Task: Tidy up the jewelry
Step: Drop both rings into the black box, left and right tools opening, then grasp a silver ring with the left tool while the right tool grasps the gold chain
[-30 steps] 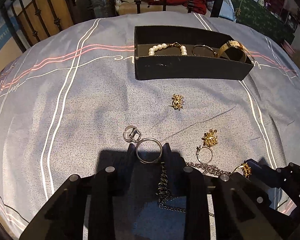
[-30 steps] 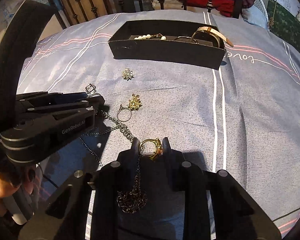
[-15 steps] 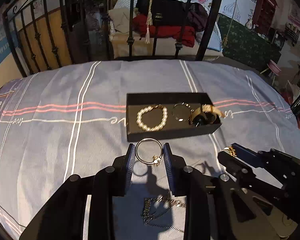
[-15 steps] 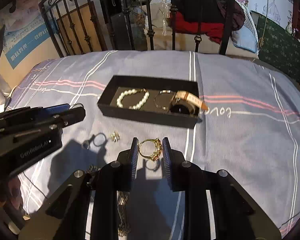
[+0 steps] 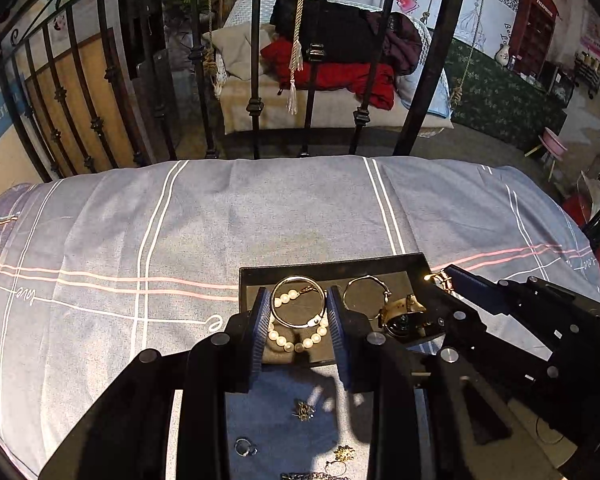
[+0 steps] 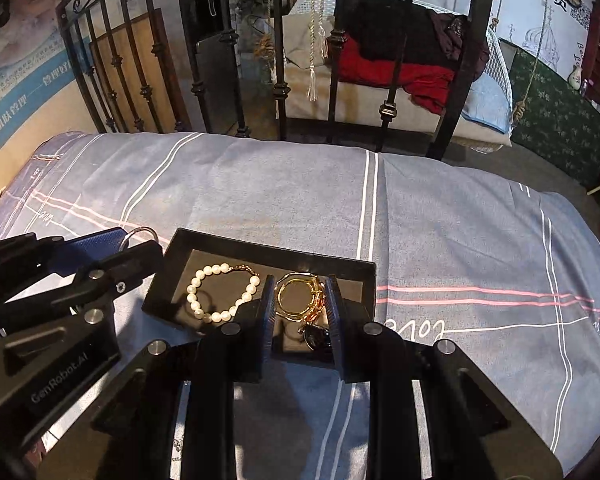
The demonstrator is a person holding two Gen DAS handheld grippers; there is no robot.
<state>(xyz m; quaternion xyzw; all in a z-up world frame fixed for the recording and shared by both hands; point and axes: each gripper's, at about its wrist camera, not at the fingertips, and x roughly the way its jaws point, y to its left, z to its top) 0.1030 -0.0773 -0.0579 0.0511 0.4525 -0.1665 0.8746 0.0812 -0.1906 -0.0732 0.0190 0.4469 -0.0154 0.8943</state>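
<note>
Over the black tray (image 5: 324, 269) on the bed, the left gripper (image 5: 298, 312) pinches a silver ring (image 5: 298, 306) above the pearl bracelet (image 6: 220, 292). Beside it, the right gripper (image 6: 300, 300) clamps a gold ring (image 6: 300, 295)

My left gripper (image 5: 298, 312) & right gripper (image 6: 300, 300) both raised, side by side, fingers (image 5: 260, 320) clamped on rings.
</note>
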